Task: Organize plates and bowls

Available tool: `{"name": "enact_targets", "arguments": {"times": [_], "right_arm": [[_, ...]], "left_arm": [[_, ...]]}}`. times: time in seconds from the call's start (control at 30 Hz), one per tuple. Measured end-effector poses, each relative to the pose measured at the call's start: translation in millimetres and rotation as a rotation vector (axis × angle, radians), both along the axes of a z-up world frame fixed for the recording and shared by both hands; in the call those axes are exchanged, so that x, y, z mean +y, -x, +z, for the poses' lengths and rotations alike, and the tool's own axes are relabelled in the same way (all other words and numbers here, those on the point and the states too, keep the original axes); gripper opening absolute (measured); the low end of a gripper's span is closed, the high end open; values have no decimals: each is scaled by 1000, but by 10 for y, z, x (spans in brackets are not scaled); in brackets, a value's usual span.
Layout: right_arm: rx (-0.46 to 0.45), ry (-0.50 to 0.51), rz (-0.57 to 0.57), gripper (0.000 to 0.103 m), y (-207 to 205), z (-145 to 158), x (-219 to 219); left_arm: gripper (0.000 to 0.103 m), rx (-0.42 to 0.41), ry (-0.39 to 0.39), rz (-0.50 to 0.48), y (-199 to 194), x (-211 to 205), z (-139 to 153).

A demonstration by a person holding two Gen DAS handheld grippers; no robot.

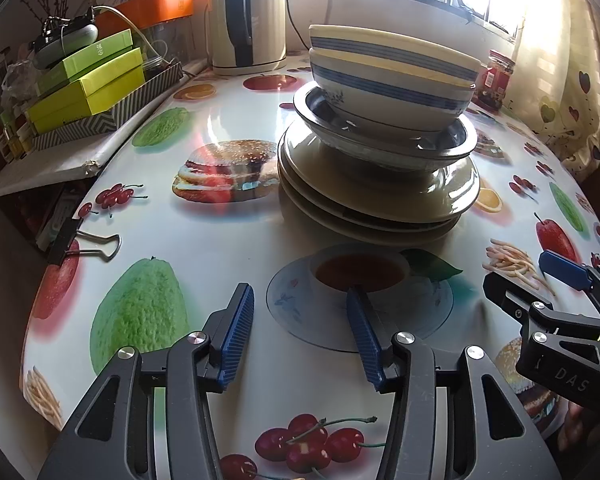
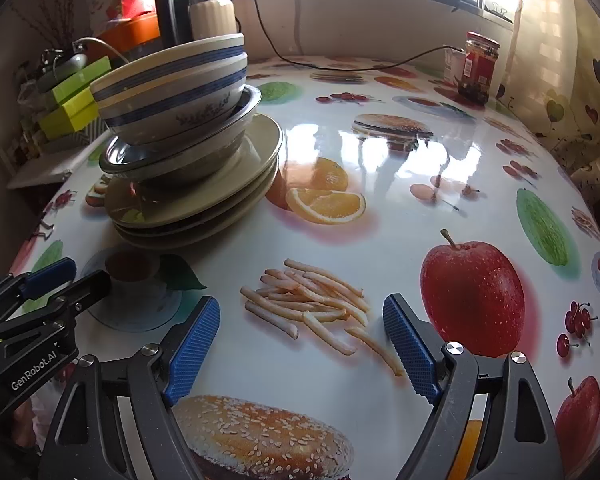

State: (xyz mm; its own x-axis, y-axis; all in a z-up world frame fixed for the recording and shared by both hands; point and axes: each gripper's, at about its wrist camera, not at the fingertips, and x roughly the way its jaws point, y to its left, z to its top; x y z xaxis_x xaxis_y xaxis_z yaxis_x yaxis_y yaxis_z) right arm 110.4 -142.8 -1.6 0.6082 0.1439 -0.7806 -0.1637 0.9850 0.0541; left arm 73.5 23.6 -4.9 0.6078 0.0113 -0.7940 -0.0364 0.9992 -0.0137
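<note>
Plates [image 1: 380, 204] lie stacked on the tabletop [image 1: 228, 240], carrying a metal bowl [image 1: 384, 140] and two blue-striped bowls [image 1: 392, 76] nested on top. Left tool [image 1: 300, 312] hovers just in front of the stack, its blue pads [image 1: 236, 336] spread partway with nothing between them, over a printed teacup. Right tool [image 2: 300, 340] sits well to the stack's right, its jaws spread wide and empty above printed fries, touching nothing.
</note>
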Motion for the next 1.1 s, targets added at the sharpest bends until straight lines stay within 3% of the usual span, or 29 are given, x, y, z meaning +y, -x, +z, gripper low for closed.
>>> {"name": "enact_targets", "arguments": {"times": [1.1], "right_arm": [[-7, 17, -2, 86, 16, -2, 6]], "left_arm": [[50, -1, 0, -1, 2, -3, 0]]}}
